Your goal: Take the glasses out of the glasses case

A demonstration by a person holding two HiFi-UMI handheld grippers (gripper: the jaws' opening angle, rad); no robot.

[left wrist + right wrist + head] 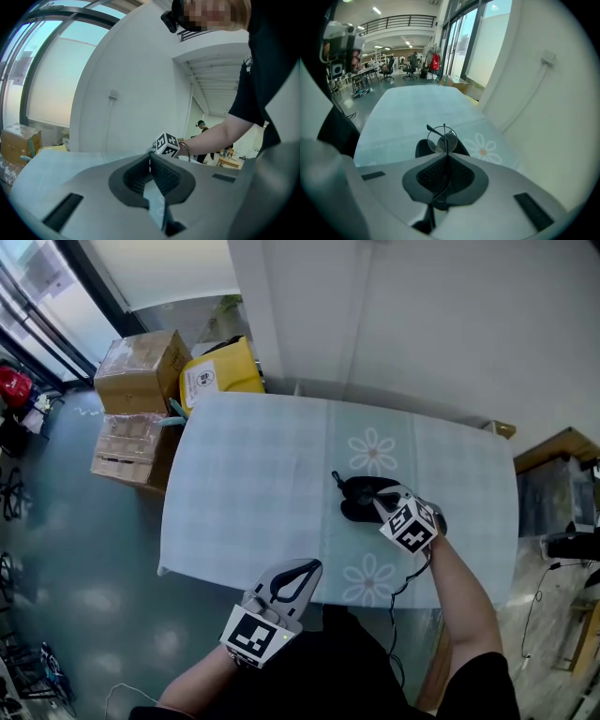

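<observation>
We lift the glasses out of their case.
Head view: our right hand-held gripper is over the black glasses case on the bench; the left hand-held gripper sits at the bench's near edge. Left gripper view: clenched on nothing. Right gripper view: jaws pinch the thin frame over the case, so we should raise slowly and straight.

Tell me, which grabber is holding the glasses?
The right gripper: its jaws are pinched on the thin frame of the glasses, by the black case. The left gripper is shut on nothing.
</observation>
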